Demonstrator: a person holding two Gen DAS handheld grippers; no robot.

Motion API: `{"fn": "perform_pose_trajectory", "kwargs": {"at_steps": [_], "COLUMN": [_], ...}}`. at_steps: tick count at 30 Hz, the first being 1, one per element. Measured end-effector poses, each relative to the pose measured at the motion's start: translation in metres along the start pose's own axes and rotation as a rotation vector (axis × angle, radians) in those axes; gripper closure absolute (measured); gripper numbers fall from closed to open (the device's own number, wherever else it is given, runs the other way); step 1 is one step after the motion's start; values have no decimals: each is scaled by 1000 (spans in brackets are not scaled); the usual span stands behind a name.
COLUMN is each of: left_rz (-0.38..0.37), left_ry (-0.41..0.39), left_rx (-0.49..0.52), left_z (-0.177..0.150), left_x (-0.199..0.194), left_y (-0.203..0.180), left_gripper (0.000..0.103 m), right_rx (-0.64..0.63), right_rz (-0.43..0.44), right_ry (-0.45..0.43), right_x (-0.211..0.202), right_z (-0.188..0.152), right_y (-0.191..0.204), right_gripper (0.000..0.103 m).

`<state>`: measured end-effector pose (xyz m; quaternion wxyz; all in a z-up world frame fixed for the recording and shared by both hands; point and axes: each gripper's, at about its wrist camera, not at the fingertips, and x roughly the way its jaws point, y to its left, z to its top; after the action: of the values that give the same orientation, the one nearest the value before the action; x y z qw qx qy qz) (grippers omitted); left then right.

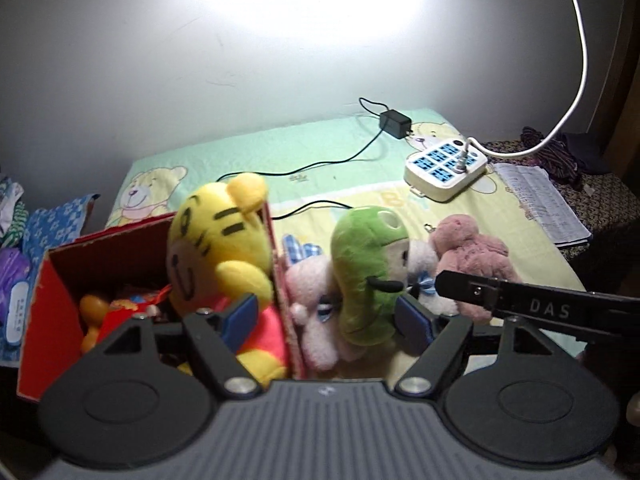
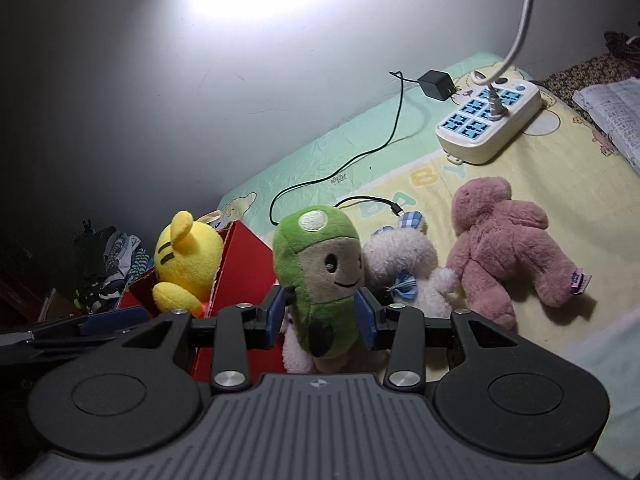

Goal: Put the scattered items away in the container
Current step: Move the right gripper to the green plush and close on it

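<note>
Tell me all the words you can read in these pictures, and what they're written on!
"DAS": on the right tongs' black finger.
"BABY": big pale letters on the sheet, partly faint.
Papers: print too small to read.
Pink plush's tag: too small to read.

Blown-out glare on the wall [image 1: 304,0]; dim, fisheye-bent, vignetted edges.

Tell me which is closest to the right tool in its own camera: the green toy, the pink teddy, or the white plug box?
1. Green toy, between the right tool's fingers.
2. Pink teddy, lying to the right on the sheet.
3. White plug box, far back on the right, near the wall.
</note>
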<state>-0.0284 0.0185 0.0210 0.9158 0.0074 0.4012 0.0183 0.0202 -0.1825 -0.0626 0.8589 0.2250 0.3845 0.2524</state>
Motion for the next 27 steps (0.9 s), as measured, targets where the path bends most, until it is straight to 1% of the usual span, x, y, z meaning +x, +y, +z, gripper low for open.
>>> {"fn": "perform_pose_trajectory", "kwargs": {"at_steps": [1, 4, 7, 9, 11, 13, 15, 17, 21, 23, 25, 27], "left_rz": [-3, -21, -26, -32, -16, 0, 14, 55, 94, 95, 84, 94], "left_ry": [9, 43, 34, 13, 3, 15, 37, 57, 69, 82, 103, 121], "left_rx": [4, 14, 27, 42, 63, 64, 58, 60, 44, 35, 17, -6], "left_z": [1, 2, 2, 2, 3, 3, 2, 3, 5, 7, 8, 8], "left_x": [5, 24, 37, 45, 56, 70, 84, 97, 112, 120, 128, 136], "left_y": [-7, -26, -40, -47, -55, -59, -60, -61, -55, -53, -49, -46], "left_gripper": [29, 32, 32, 32, 31, 31, 30, 30, 24, 26, 33, 35], "right_rx": [29, 82, 132, 154, 163, 154, 137, 126, 129, 142, 149, 149], "right_rz": [7, 37, 101, 143, 194, 225, 268, 288, 342, 365, 387, 407], "right_ry": [7, 26, 40, 52, 71, 90, 124, 154, 206, 238, 276, 285], "right_x": [0, 1, 5, 11, 20, 30, 42, 54, 77, 88, 98, 103], "right_z": [3, 13, 27, 35, 43, 49, 52, 53, 54, 54, 55, 55], "right_y": [-10, -31, -47, -55, -61, -64, -65, -65, -67, -69, -69, -68], "right_gripper": [61, 61, 61, 61, 60, 60, 60, 60, 60, 60, 60, 60]}}
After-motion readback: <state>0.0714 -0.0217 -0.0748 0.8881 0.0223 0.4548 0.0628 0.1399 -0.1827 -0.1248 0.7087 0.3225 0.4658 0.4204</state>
